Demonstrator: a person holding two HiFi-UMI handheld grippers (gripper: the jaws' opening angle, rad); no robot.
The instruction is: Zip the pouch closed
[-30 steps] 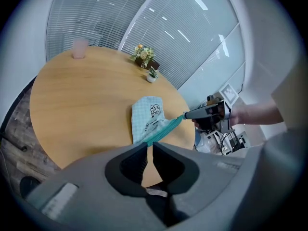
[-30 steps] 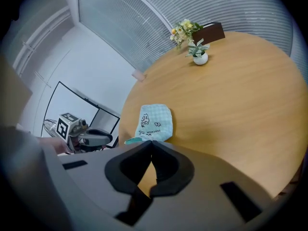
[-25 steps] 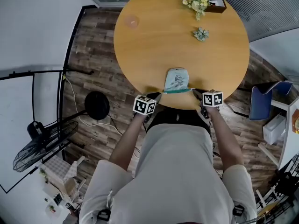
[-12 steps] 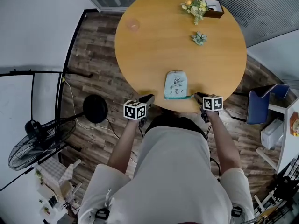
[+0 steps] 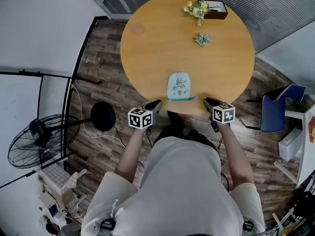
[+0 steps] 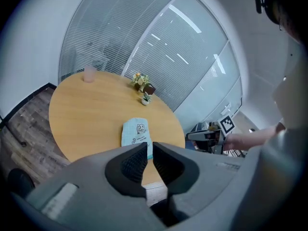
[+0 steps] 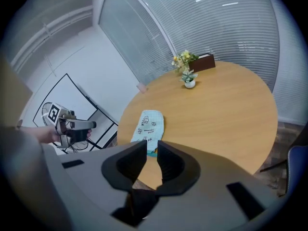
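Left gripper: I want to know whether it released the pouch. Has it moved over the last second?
Yes. From the near-left corner of the pouch, the left gripper has drawn back leftward and toward the person, past the edge of the table.

Lying flat near the 6 o'clock rim of the round tabletop [image 5: 147, 58]: a pale blue pouch [image 5: 178, 86]. At that rim, apart from the pouch: left tongs [image 5: 156, 103] at its 7 o'clock, right tongs [image 5: 206, 101] at its 5 o'clock. Toward the tabletop's 1 o'clock: flowers [image 5: 193, 7], a brown box [image 5: 217, 9], a small potted plant [image 5: 202, 39]. At 11 o'clock: a pink cup [image 5: 137, 29].
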